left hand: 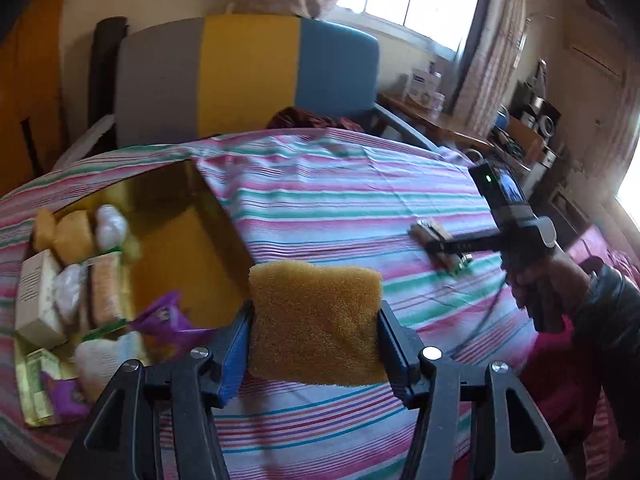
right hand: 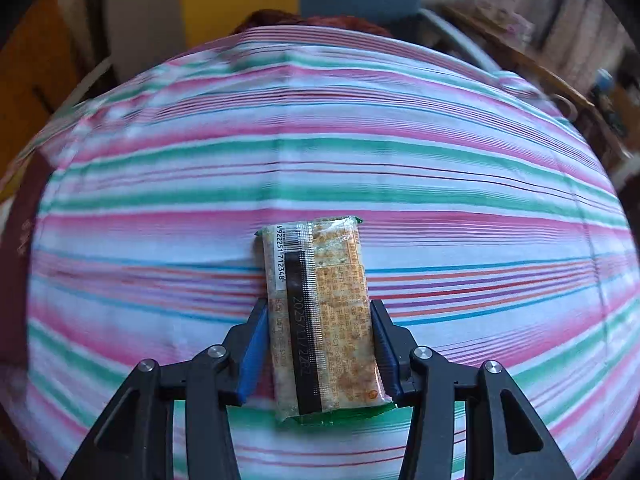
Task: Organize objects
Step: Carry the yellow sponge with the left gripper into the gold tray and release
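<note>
Two grippers are each loaded: the left gripper clamps a yellow-brown rectangular sponge beside the gold cardboard box (half full), while the right gripper pinches a clear-wrapped cracker packet lying on the striped tablecloth.

A cloth striped in pink, green, blue, red and white fills the middle of both views. A golden-yellow sponge sits at lower centre of the left wrist view, between black jaws with blue pads. At left, a shiny gold tray carries yellow, white, cream and purple items. Behind, at top, a chair back runs grey, yellow, blue. Lower centre of the right wrist view: a clear, tan-speckled snack packet with a black band and green edges.
</note>
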{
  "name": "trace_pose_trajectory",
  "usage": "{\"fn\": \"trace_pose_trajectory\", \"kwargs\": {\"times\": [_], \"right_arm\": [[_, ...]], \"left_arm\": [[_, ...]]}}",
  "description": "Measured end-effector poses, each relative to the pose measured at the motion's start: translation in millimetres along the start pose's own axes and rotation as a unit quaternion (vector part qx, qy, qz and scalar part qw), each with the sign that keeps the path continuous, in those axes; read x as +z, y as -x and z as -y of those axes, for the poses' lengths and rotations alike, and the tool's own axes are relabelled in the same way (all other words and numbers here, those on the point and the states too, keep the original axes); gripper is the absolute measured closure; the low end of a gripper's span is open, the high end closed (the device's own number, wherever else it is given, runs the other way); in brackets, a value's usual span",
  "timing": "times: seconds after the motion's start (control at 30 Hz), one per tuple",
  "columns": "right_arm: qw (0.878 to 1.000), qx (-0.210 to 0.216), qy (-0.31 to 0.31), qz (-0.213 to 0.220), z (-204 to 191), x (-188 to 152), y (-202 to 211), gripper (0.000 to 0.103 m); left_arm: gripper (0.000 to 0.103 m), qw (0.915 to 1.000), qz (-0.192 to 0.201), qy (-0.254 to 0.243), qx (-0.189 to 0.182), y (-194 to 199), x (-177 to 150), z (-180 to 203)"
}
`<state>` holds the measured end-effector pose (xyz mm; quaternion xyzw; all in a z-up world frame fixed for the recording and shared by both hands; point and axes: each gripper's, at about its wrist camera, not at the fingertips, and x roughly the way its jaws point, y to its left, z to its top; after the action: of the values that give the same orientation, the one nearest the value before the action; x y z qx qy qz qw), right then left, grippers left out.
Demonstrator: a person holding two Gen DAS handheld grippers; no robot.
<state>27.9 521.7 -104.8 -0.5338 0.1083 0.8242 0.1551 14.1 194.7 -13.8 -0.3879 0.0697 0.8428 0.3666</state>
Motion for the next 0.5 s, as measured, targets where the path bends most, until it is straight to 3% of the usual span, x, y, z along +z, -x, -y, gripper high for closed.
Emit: {"fn": "trace_pose_trajectory", "kwargs": {"times": [0.1, 0.27, 0.5], "right_arm": [[0.999, 0.011, 0.04, 0.005, -25.8, -2.3, -1.8, 0.054], [0.999, 0.023, 0.032, 0.006, -21.3, -5.9, -3.1, 0.053], [0.999, 0.015, 0.041, 0.016, -21.8, -6.2, -2.3, 0.052]], "left_arm": [[0.045, 0.9993, 0.007, 0.022, 0.03, 9.3, -3.8, -20.0], [0.045, 0.9966, 0.012, 0.042, 0.07, 15.4, -12.6, -41.3], [0.045, 0.9947, 0.011, 0.056, 0.085, 19.5, -21.1, -54.6]]}}
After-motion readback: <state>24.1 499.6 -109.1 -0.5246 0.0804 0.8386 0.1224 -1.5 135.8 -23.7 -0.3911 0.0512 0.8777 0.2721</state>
